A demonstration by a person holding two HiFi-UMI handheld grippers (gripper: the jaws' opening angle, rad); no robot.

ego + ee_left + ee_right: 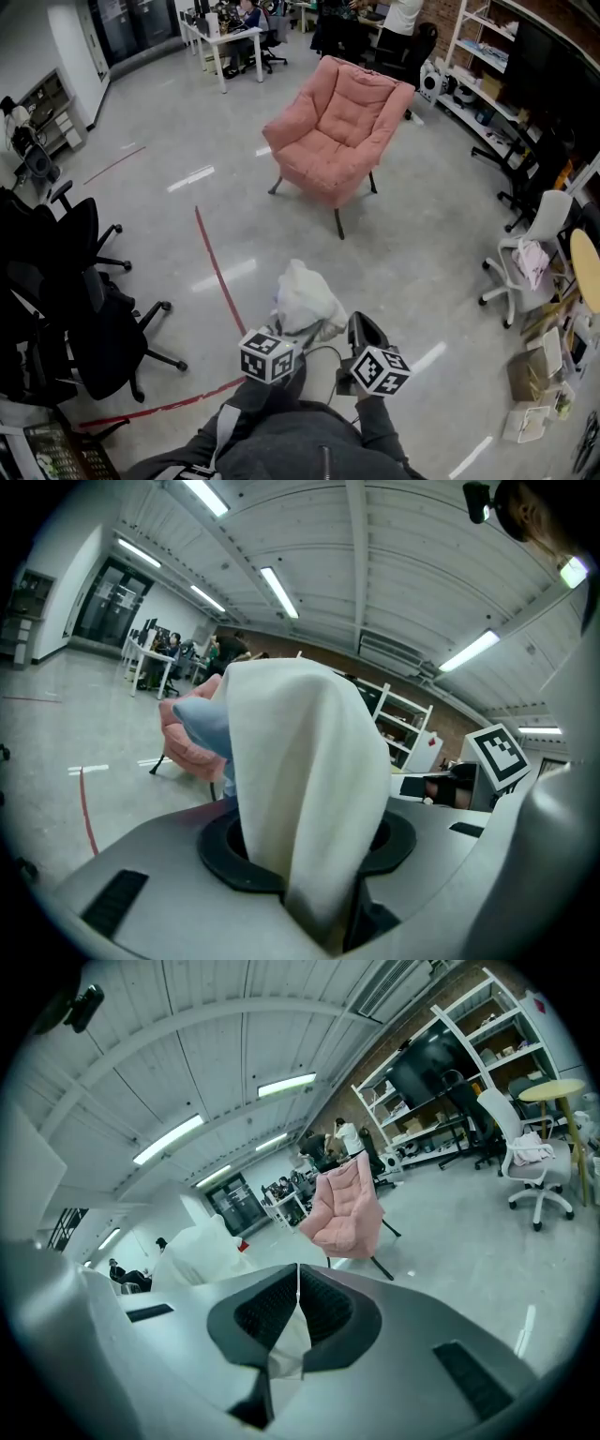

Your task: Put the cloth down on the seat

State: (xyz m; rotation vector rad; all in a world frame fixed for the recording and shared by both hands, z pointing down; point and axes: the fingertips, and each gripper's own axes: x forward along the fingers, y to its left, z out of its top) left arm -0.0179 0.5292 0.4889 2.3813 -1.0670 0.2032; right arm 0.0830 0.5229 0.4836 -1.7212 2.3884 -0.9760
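Note:
A pink armchair (337, 131) stands on the grey floor some way ahead of me; it also shows in the right gripper view (349, 1208) and, partly hidden, in the left gripper view (187, 747). A white cloth (305, 298) is bunched above my left gripper (286, 333), which is shut on it. In the left gripper view the cloth (300, 789) rises out of the jaws of the left gripper (314, 874) and hides much of the scene. My right gripper (361, 328) is beside it. Its jaws (298, 1283) pinch a thin white fold of the cloth (286, 1340).
Black office chairs (84, 319) crowd the left side. A white office chair (530, 258) and shelving (487, 56) line the right. A red tape line (216, 272) runs across the floor. People sit at a desk (230, 37) far back.

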